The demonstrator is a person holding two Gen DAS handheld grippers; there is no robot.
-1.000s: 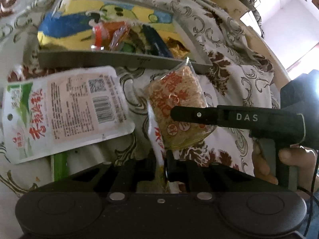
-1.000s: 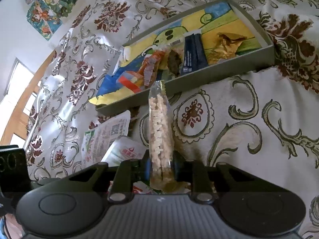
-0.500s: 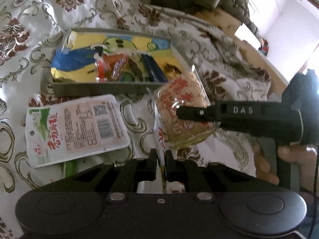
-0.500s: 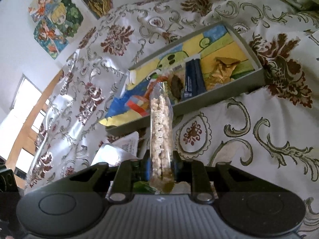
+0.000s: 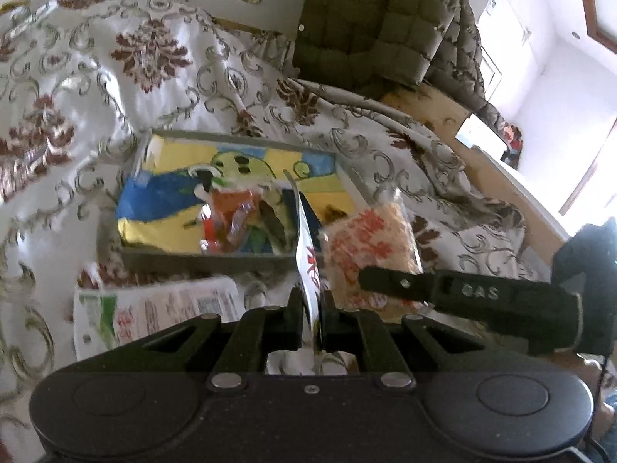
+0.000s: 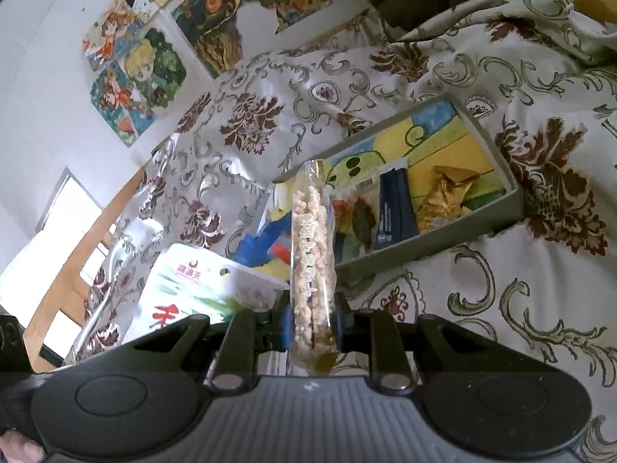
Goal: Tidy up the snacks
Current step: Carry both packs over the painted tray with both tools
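My left gripper (image 5: 311,310) is shut on a flat white snack packet (image 5: 308,258) with red print, held edge-on above the cloth. My right gripper (image 6: 312,318) is shut on a clear bag of puffed rice snack (image 6: 310,254); the same bag (image 5: 370,247) shows in the left wrist view with the right gripper's finger across it. Both packets hang in the air in front of a grey box (image 5: 200,260) (image 6: 424,247) with a colourful cartoon lining that holds several small snacks.
A white and green snack packet (image 5: 154,312) (image 6: 193,289) lies on the patterned cloth (image 5: 96,77) in front of the box. A dark quilted cushion (image 5: 378,19) stands behind. Posters (image 6: 146,50) hang on the wall.
Both grippers have lifted their packets up off the cloth and tilted upward. The box now sits lower and farther in both views.
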